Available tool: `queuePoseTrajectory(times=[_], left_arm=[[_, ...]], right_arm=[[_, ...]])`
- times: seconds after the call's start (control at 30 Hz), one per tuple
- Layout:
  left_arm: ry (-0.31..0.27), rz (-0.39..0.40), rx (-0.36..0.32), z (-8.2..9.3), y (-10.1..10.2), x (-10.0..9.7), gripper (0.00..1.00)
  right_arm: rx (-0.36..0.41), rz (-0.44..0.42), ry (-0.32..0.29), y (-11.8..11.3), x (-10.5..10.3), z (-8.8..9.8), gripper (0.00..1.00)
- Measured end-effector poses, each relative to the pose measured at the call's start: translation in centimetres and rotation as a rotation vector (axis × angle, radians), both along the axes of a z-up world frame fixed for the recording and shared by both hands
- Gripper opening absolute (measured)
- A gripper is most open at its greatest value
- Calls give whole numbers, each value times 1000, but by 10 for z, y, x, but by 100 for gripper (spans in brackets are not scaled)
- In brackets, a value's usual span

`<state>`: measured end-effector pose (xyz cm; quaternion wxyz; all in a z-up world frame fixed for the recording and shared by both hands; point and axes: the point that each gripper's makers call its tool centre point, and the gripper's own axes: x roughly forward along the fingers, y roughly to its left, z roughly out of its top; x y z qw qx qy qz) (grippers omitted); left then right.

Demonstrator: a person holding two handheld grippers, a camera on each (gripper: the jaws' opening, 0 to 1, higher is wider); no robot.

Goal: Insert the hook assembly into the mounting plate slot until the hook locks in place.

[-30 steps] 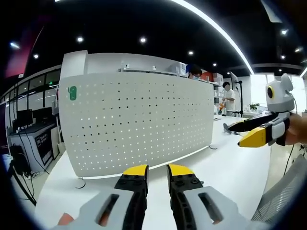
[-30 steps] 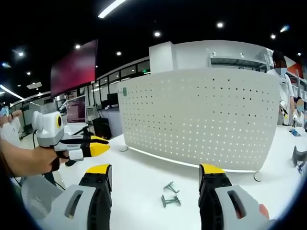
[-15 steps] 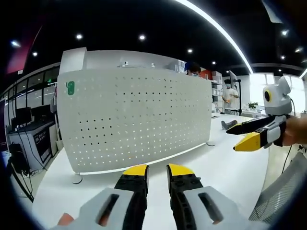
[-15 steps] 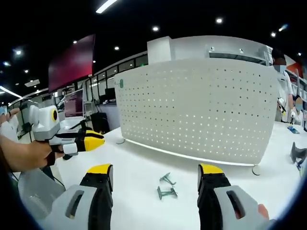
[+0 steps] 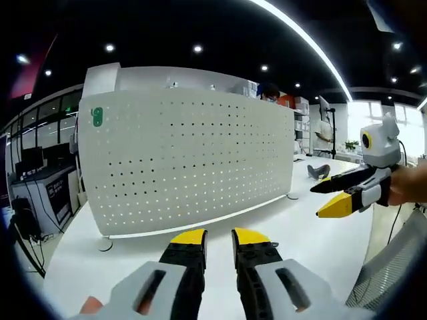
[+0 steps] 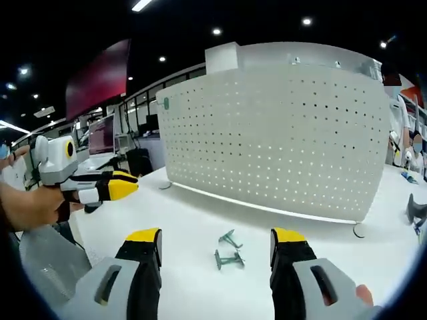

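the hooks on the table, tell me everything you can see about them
Two small grey-green hooks, metal by the look, lie loose on the white table in the right gripper view. One sits slightly nearer the perforated white panel, the other just below it in the picture; whether they touch is unclear. They lie ahead of the right gripper, in line with the gap between its open jaws, and nothing grips them. Finer details are too small to make out.

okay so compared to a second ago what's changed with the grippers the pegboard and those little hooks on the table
Both cameras have eased nearer the pegboard, which looms larger. In the left gripper view the right gripper has dropped lower. The two hooks sit a little higher between the right gripper's jaws as it advances on them, but they lie where they were on the table, untouched. The left gripper stays nearly closed and empty, the right wide open.
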<state>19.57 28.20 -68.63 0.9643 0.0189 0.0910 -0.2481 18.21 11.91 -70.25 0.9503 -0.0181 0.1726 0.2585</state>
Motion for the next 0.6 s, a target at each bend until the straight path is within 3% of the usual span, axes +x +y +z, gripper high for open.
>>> queuePoseTrajectory(times=[0.6], left_arm=[[21, 3, 9, -8, 0, 0, 16]], right_arm=[[-60, 28, 53, -7, 16, -36, 51]])
